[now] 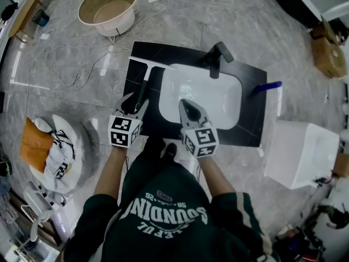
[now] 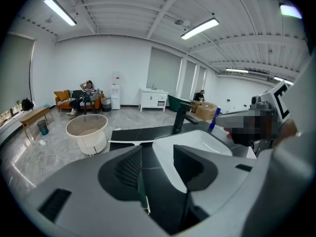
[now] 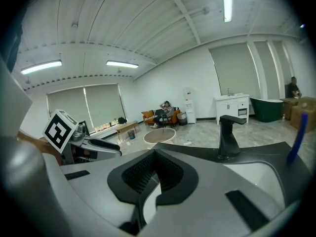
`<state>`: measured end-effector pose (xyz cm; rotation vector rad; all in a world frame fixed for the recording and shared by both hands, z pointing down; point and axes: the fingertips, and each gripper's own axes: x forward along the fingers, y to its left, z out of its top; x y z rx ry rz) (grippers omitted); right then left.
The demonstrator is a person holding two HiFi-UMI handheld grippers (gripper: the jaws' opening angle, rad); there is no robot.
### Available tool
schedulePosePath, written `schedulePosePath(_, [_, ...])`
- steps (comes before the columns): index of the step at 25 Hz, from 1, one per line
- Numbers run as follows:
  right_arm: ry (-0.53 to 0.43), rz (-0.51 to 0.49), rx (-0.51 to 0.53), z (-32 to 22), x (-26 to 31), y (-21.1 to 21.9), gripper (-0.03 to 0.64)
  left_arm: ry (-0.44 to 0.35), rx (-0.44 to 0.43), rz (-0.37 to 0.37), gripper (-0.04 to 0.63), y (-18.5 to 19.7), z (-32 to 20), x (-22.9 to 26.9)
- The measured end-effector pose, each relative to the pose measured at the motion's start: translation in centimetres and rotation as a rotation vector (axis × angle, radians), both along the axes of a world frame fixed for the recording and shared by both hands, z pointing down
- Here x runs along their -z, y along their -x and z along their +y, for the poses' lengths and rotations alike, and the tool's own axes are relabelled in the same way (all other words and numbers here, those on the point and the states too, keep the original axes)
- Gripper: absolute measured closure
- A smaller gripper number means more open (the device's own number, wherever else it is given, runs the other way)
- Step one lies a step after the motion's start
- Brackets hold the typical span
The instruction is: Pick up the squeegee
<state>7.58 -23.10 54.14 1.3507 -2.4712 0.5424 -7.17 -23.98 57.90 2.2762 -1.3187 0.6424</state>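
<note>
The left gripper (image 1: 136, 103) holds its jaws wide apart over the black counter (image 1: 174, 54). The squeegee (image 1: 144, 76) lies flat there, left of the white sink (image 1: 163, 100), with its handle between the jaws, not gripped. The right gripper (image 1: 186, 105) is above the sink, jaws together and empty.

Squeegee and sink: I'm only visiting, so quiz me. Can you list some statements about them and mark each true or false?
1. The squeegee lies on the counter, left of the sink. True.
2. The left gripper is shut. False: its jaws stand apart, the squeegee's handle between them.
3. The right gripper is over the sink, jaws together. True.
4. The faucet is white. False: it is black.
</note>
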Motion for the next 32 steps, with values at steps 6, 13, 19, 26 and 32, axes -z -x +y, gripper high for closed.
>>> schedulePosePath(6, [0.012,0.005,-0.004,-0.2,-0.3,0.0,0.615,0.066,0.003,-0.023,0.419,0.5,-0.1,-1.6])
schedulePosePath(13, [0.039,0.008,-0.023,-0.2,-1.4,-0.5,0.615,0.175,-0.013,-0.054,0.419,0.6,-0.7,-4.4])
schedulePosePath(19, [0.062,0.011,-0.046,-0.3,-2.1,-0.9,0.615,0.244,-0.046,-0.095,0.419,0.6,-1.8,-6.8])
schedulePosePath(26, [0.074,0.011,-0.074,-0.7,-2.7,-1.5,0.615,0.316,-0.07,-0.115,0.419,0.8,-3.6,-8.8])
schedulePosePath(32, [0.1,0.02,-0.095,-1.5,-3.3,-2.1,0.615,0.36,-0.087,-0.143,0.419,0.8,-5.7,-10.6])
